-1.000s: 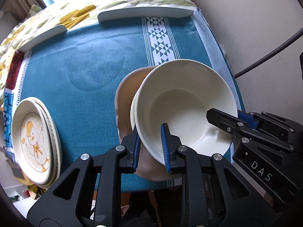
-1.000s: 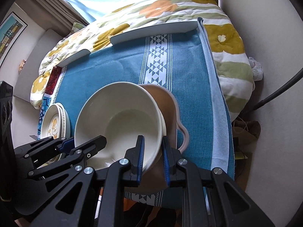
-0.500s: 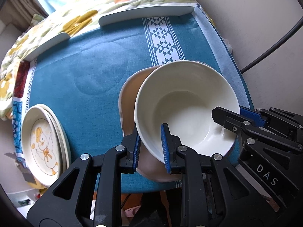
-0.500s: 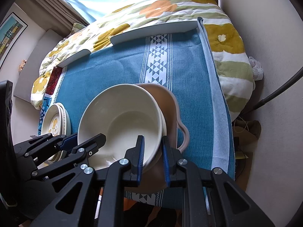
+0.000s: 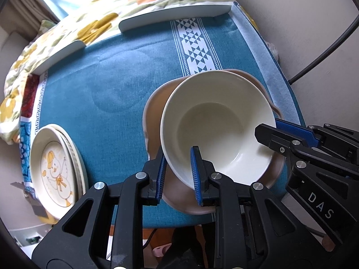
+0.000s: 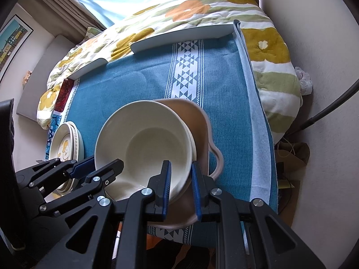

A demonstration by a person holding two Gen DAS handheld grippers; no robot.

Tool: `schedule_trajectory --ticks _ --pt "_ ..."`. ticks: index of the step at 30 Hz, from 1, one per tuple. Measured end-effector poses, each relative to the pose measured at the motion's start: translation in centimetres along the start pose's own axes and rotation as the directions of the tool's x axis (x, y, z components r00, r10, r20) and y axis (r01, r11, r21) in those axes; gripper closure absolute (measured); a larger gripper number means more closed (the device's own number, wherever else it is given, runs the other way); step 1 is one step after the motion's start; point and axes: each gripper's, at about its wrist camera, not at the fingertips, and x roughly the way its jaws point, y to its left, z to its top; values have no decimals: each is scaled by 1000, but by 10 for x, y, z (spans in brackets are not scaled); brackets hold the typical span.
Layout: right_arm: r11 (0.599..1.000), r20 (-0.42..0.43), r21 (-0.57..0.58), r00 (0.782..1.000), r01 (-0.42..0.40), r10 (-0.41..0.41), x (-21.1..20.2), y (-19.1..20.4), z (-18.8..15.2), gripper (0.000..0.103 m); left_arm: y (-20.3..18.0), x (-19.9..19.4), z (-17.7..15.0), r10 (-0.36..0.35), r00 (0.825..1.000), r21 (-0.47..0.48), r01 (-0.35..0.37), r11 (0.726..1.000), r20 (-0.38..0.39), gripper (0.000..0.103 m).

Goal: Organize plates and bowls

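Both grippers hold one cream bowl [image 5: 219, 130] by opposite sides of its rim, slightly tilted over a wider tan bowl with handles [image 5: 152, 116] on the blue tablecloth. My left gripper [image 5: 177, 157] is shut on the near left rim, one pad inside and one outside. My right gripper [image 5: 269, 132] clamps the right rim. In the right wrist view the cream bowl [image 6: 143, 139] sits between the right gripper [image 6: 180, 165] and the left gripper [image 6: 105, 163], over the tan bowl [image 6: 197, 121]. A second cream rim shows just under its right side.
A stack of cream plates [image 5: 56, 168] with a duck picture lies at the table's left edge. The blue tablecloth [image 5: 112, 78] stretches beyond the bowls. Two white boards [image 5: 175, 15] line the far edge, with a flowered quilt [image 6: 269, 44] behind. A dark cable [image 5: 325, 51] crosses the wall at right.
The left gripper has turned slightly and the cream bowl's tilt shifted a little with it. Both grips on the rim stay as they were.
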Motion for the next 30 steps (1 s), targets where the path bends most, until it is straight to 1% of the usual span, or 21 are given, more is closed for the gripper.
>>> schedule_trajectory --ticks 5,9,11,13,14,15,16,17,18,19,20,22,24,26,28,30 --pt "1000 -5 -3 1000 -7 7 0 -1 0 86 2 -2 1 -17 1000 -12 17 1000 -2 85" --pt "999 22 10 999 -38 38 -13 -5 1 86 12 -25 3 -18 998 -25 19 1000 63 81" --pt "998 41 9 998 -55 55 -25 -7 4 86 19 -41 5 -9 995 -28 11 1000 99 67" --pt "996 70 -3 994 -85 85 -40 -7 7 86 26 -60 5 20 987 -29 -16 999 159 17" --pt "995 89 -16 991 -100 101 -50 -7 7 84 29 -72 4 38 979 -29 -32 999 202 7" --pt "994 109 -30 988 -103 106 -59 -6 9 69 32 -83 2 51 969 -26 -46 999 241 0" --pt "994 130 -43 986 -100 105 -68 -6 9 34 34 -92 0 56 961 -17 -54 998 270 0" --pt "994 150 -56 984 -92 99 -77 -6 9 12 37 -98 -2 50 960 -2 -52 999 277 0" --pt "995 171 -67 981 -78 88 -85 -6 8 0 39 -102 -4 38 962 12 -43 999 271 0" --pt "994 191 -81 978 -67 82 -92 -6 8 0 42 -104 -7 23 966 26 -31 999 258 0" --pt "994 186 -93 980 -48 65 -97 -8 7 0 45 -104 -9 4 971 39 -14 999 238 0" --pt "991 132 -137 991 -3 21 -100 -9 9 0 49 -98 -15 -35 983 63 24 998 178 0" --pt "982 108 -179 993 66 -47 -99 -9 6 0 51 -87 -21 -74 991 75 65 995 116 0" --pt "972 84 -206 992 114 -98 -92 -10 1 0 51 -72 -27 -85 995 69 81 994 51 0" --pt "966 28 -206 988 155 -153 -77 -13 0 0 51 -57 -30 -83 997 61 82 995 4 0" --pt "969 -21 -193 986 156 -163 -63 -17 -2 0 49 -42 -30 -97 994 61 100 993 -49 0"
